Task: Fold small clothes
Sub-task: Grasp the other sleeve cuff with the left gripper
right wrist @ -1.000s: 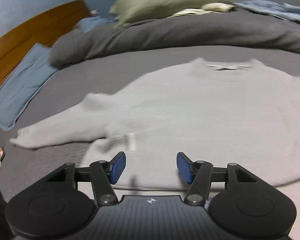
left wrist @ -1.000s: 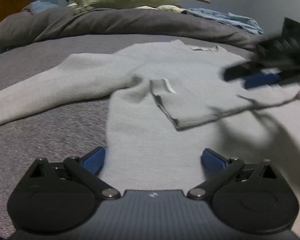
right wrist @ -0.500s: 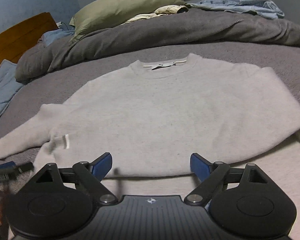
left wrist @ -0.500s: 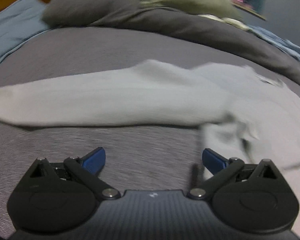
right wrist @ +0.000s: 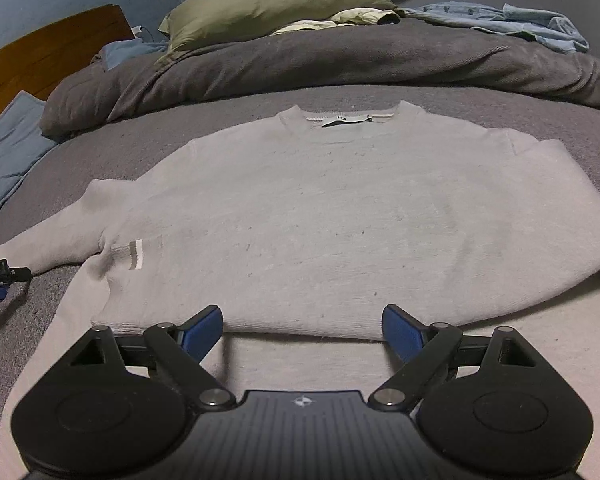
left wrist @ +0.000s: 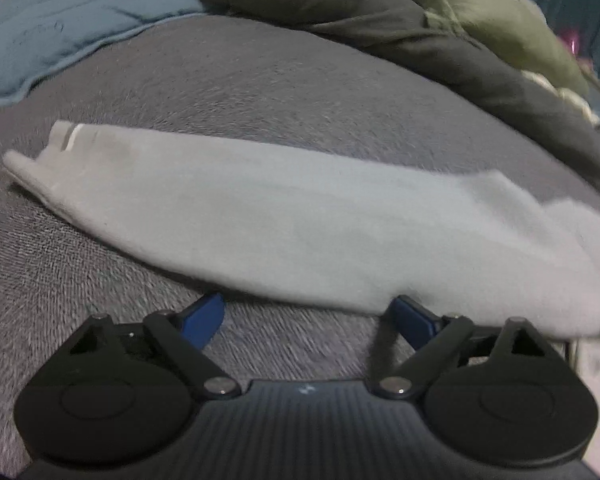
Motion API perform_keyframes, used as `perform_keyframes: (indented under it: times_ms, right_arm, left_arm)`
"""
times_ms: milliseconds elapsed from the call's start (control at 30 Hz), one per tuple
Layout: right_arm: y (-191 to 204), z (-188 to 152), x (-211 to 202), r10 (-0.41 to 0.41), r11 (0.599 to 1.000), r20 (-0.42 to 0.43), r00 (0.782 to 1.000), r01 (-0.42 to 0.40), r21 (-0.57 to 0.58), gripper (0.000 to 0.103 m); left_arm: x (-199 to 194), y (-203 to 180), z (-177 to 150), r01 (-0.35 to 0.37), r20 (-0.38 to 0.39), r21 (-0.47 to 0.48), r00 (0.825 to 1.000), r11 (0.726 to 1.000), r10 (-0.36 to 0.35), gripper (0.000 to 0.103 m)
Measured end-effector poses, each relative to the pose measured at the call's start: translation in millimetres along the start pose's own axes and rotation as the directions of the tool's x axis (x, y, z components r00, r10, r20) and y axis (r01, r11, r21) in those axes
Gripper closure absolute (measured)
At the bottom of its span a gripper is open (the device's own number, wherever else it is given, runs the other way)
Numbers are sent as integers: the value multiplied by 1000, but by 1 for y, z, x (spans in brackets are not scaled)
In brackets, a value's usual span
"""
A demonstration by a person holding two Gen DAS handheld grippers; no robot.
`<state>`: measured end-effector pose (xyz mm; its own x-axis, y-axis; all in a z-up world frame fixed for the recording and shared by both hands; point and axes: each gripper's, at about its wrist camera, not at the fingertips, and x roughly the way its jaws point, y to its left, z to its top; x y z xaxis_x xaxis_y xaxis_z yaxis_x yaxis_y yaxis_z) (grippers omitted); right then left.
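A pale grey sweater point(right wrist: 340, 216) lies flat on the grey bedspread point(right wrist: 228, 116), collar toward twelve o'clock. Its right sleeve is already folded across the chest, the striped cuff point(right wrist: 134, 256) resting at about nine o'clock on the body. The left sleeve point(left wrist: 260, 220) runs straight out over the cover toward nine o'clock, its cuff point(left wrist: 66, 138) at the far end.

The left gripper point(left wrist: 306, 320) hangs low, just short of that sleeve's near edge. Its blue fingers point(left wrist: 202, 318) are spread wide and hold nothing; the right-hand finger sits right at the cloth's edge, though I cannot tell whether it touches. The right gripper point(right wrist: 302, 326) hovers over the hem end of the sweater, jaws equally wide, empty.

My reading is that the outstretched sleeve comes next. To do it well, I would go for the cuff end out at nine o'clock, not the thick middle. Pinch both layers of knit, lift only enough to clear the bedspread, and carry it in an arc toward three o'clock so it lands level over the first sleeve. The knit looks soft and likely to stretch or drag, so an anchor on the body with the free gripper should keep the shoulder line from sliding.
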<state>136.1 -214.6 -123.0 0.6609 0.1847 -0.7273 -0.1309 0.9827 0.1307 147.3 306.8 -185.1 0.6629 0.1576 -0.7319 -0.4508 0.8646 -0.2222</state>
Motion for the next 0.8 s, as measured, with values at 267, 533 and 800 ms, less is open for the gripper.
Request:
perform_keyframes:
  times_ms: [267, 533, 800]
  right_arm:
    - [8, -9, 4, -5, 998, 2, 1000, 6, -64, 11]
    - [4, -8, 4, 8, 998, 5, 1000, -8, -65, 12]
    - [-7, 6, -16, -52, 998, 34, 998, 52, -23, 16]
  left_arm:
    - [11, 33, 22, -10, 65, -97, 998, 995, 16, 35]
    - [-20, -4, 35, -7, 247, 61, 969, 998, -8, 102]
    - [-80, -98, 30, 125, 349, 328, 905, 936, -243, 102]
